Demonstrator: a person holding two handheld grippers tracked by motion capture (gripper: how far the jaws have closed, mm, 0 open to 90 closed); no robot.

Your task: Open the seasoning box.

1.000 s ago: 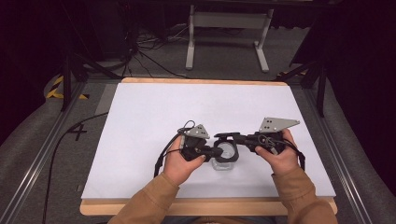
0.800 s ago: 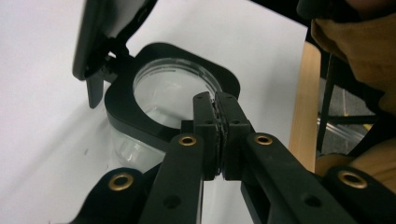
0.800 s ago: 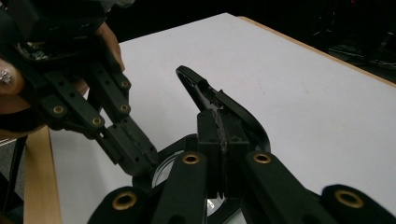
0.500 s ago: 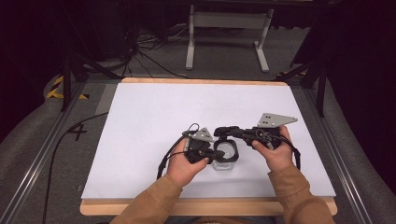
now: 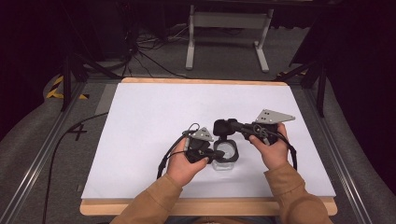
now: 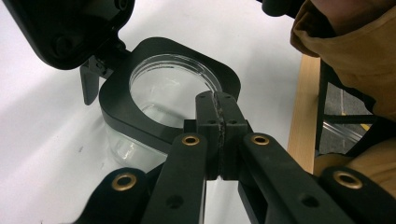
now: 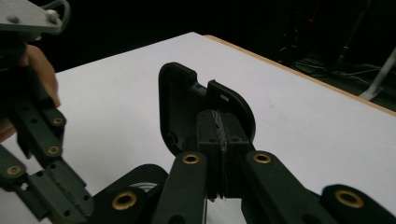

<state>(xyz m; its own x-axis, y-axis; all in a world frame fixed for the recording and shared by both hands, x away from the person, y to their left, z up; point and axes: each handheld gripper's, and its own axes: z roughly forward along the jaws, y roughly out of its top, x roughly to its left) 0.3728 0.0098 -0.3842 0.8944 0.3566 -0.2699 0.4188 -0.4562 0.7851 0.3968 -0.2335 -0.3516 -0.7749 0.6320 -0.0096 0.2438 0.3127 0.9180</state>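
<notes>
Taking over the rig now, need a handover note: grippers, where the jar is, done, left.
Left gripper: fingers shut, tips resting on the near edge of the black collar of the clear jar, steadying it; a pinch cannot be told.
Right gripper: fingers shut, against the hinged lid; a pinch cannot be told.
Jar: upright on the white table, near the front edge, between both hands.
Done: lid swung up, jar mouth open.
Left: probably fold the lid fully back or go on with the open jar; keep the left gripper bracing it.
</notes>
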